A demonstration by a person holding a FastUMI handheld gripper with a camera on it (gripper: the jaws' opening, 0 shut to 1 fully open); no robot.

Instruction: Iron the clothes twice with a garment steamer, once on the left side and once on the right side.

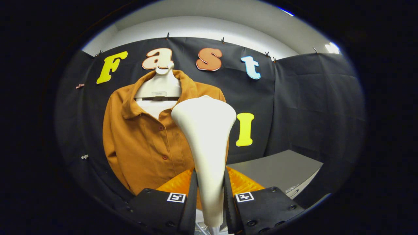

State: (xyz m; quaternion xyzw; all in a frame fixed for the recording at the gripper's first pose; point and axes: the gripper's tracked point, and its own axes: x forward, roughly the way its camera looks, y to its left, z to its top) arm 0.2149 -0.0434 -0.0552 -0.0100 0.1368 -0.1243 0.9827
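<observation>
Gripping garment steamer (205, 143) handle between clenched fingers (228, 199) | orange button-up shirt (143, 137) hanging beyond | advice: keep head upright, sweep one side slowly.

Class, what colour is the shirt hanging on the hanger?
The shirt is plain rust-orange, seen best in the gripper view.

1 shirt (143, 143), 1 steamer (205, 137), 1 hanger (160, 86)
</observation>
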